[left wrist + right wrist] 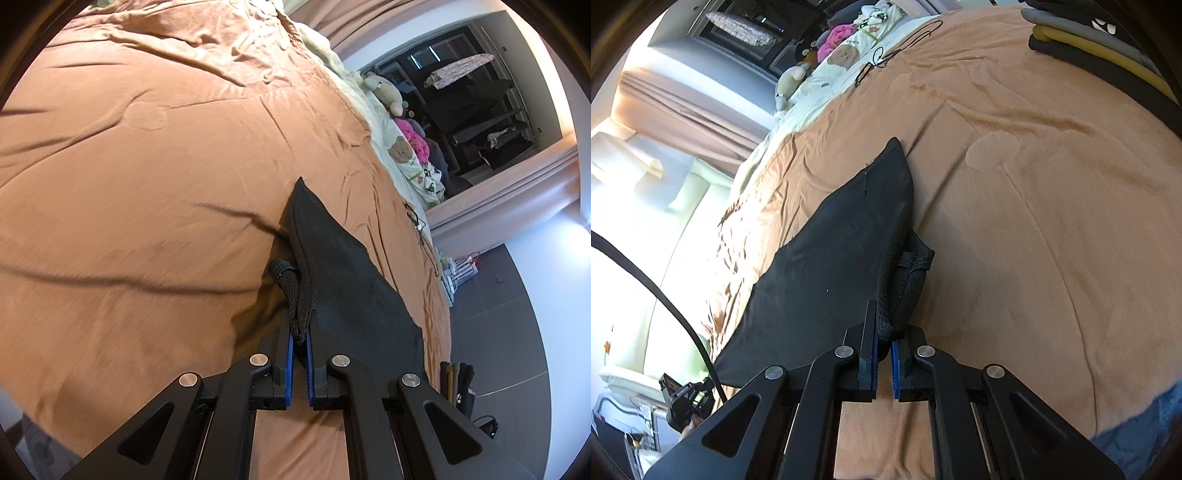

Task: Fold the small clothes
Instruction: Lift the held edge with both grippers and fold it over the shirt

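A small black garment hangs stretched between my two grippers, lifted off the orange bedspread. In the left wrist view my left gripper is shut on its knitted edge, and the cloth runs off to the right with a far corner pointing up. Seen from the right wrist, my right gripper is shut on the garment at its thick hem, and the cloth spreads to the left. A knitted band bunches just beyond the right fingers.
A stack of folded clothes lies on the bedspread at the far right. Stuffed toys and a cream blanket sit at the head of the bed. A black cable lies near them. Dark floor runs beside the bed.
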Tool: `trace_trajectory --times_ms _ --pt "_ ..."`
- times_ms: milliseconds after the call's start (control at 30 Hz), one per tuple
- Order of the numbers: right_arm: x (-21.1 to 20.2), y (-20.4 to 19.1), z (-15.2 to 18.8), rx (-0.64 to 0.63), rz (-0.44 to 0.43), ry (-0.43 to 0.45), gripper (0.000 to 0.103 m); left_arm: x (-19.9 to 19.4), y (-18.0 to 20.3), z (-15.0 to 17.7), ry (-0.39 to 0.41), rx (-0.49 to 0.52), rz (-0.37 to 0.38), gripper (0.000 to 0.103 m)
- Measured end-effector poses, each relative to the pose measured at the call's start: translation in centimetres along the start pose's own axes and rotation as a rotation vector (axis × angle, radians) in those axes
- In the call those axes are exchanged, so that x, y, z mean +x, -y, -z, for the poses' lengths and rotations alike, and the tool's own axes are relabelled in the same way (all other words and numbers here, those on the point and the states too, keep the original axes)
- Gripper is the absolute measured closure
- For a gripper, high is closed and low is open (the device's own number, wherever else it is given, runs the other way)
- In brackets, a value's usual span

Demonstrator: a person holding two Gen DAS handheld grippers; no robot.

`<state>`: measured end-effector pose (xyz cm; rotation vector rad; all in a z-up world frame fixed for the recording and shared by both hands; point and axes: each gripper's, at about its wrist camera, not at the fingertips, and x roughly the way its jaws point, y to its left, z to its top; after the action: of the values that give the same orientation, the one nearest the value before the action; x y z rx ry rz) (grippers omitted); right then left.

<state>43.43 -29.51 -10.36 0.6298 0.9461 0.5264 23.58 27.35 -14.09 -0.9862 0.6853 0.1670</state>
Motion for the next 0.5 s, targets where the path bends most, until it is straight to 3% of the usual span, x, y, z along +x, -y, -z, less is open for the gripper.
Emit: trace_trajectory --times_ms 267,500 --pt "-1.0 -0.8 1.1 -0.050 0.038 -0.036 0.101 -2.2 -2.0 1.9 0.003 -0.029 -0.004 0.098" --pt "-1.1 -1.6 1.6 -0.087 0.087 -0.031 0.101 -1.9 -2.8 3.0 -0.005 -0.037 -0.015 0.098"
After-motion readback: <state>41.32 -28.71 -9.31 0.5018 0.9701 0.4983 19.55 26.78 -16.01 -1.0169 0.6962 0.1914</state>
